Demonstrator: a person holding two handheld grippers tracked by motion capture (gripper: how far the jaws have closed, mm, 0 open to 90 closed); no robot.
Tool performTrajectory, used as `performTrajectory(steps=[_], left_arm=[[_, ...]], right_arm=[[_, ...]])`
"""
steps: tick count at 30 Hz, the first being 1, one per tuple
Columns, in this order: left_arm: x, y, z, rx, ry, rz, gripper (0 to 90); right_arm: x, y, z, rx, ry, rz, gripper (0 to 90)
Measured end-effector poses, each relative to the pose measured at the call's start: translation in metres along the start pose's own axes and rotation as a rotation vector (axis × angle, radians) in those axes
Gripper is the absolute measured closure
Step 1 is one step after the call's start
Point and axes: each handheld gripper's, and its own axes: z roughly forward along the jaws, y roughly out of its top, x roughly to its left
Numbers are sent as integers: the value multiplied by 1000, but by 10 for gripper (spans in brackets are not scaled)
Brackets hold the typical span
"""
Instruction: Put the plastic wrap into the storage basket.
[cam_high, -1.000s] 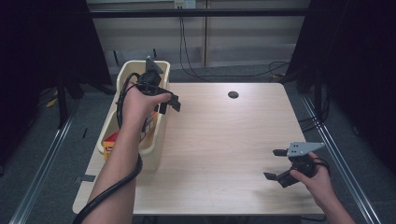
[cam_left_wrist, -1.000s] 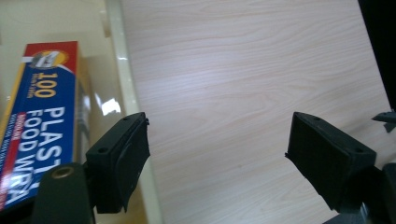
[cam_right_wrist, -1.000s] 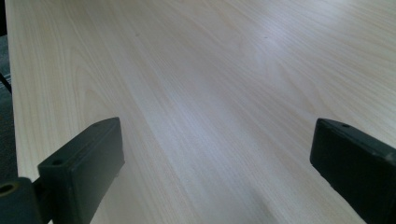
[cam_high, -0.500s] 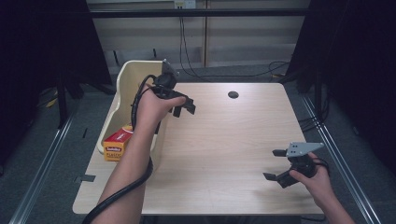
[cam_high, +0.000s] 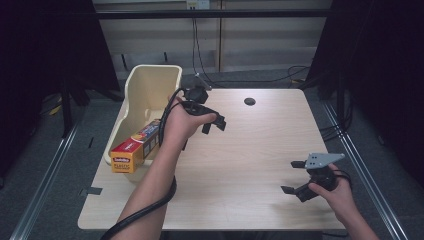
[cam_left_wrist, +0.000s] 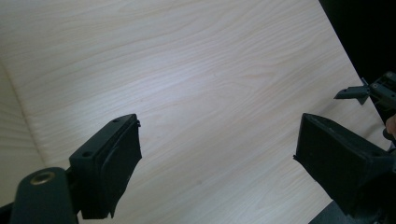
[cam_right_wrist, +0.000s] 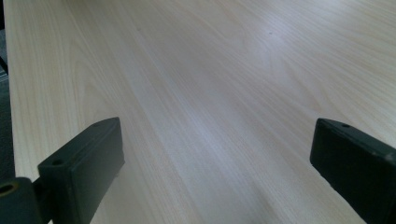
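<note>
Two grippers over counter (cam_high: 240, 165): left gripper (cam_high: 214, 125) just right of cream bin (cam_high: 145, 90), fingers just opened wide, empty; right gripper (cam_high: 296, 177) well right, fingers wide, empty. Orange box (cam_high: 134, 148) lies in bin.
</note>
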Motion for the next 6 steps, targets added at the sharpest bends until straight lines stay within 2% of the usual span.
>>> performTrajectory(steps=[5,6], left_arm=[[-4,-1,6,-2,-7,21,136],[-4,-1,7,-8,-15,12,135]], right_arm=[[0,0,2,1,5,-1,27],[0,-1,2,1,4,-1,27]])
